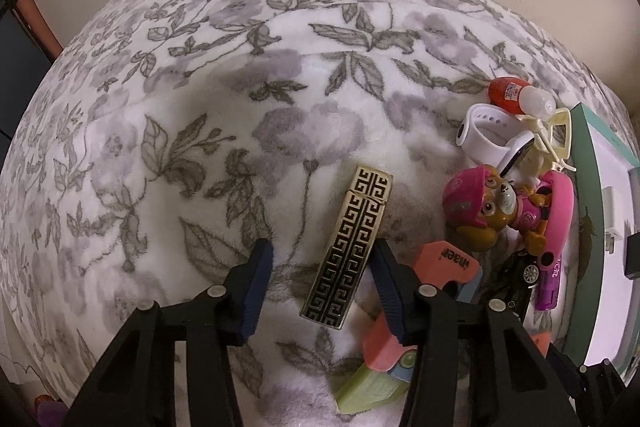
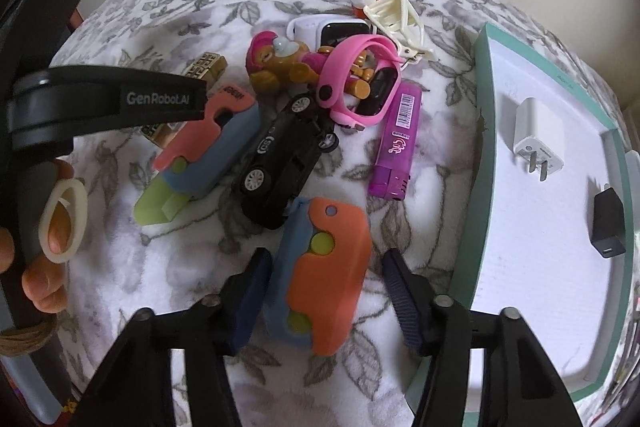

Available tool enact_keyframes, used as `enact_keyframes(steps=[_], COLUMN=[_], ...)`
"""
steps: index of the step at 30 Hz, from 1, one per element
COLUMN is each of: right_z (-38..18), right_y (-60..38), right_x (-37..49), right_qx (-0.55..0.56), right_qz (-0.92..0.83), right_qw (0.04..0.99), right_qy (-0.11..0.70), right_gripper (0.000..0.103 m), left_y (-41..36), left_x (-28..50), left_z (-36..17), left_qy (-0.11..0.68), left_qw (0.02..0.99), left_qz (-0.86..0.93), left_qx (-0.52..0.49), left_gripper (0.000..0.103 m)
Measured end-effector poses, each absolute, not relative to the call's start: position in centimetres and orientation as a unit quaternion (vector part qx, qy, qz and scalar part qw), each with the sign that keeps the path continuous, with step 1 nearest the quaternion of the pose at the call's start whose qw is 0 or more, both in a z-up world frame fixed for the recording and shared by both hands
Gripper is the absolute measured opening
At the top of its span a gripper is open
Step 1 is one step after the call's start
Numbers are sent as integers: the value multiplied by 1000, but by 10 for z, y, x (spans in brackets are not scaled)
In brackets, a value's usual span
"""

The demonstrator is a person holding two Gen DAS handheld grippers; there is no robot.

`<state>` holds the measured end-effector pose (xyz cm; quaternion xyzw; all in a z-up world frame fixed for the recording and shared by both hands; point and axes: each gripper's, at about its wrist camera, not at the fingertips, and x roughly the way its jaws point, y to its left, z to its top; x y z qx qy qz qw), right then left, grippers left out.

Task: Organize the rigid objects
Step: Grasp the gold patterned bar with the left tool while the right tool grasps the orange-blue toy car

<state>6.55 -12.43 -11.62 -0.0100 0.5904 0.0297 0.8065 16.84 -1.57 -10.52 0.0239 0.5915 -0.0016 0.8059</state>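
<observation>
A gold bar with a black key pattern (image 1: 347, 247) lies on the floral blanket between the fingers of my left gripper (image 1: 323, 247). The right pad sits at the bar's edge and the left pad stands clear of it, so the jaws are open. In the right wrist view an orange and blue folding toy (image 2: 324, 279) lies between the fingers of my right gripper (image 2: 328, 255). Its left side is close to the left pad, with a gap on the right, so these jaws are open too. The left gripper's body hides part of the gold bar (image 2: 208, 65).
A pile lies beyond: a second orange and blue toy (image 2: 208, 151), black toy car (image 2: 288, 155), purple lighter (image 2: 396, 139), pink pup figure (image 2: 276, 63), pink watch (image 2: 360, 83), white watch (image 1: 488, 135), cream hair claw (image 2: 396, 15). A teal tray (image 2: 484, 187) at right holds two chargers.
</observation>
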Motion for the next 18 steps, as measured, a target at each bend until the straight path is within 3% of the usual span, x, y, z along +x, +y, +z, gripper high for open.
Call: enact_keyframes(steps=[10,18], right_z=[-115,-108], right_y=[-137,-150], right_x=[65,71], right_qx=[11,28], right_qz=[32,33], right_qw=[801,800], right_qy=[597,599], right_gripper=[47,47], left_y=[-16,-8], left_x=[168,169], left_z=[-103,-101], left_qy=[595,611], left_qw=[803,791], left_qz=[4,23], left_qx=[36,28], left_gripper=[22,22])
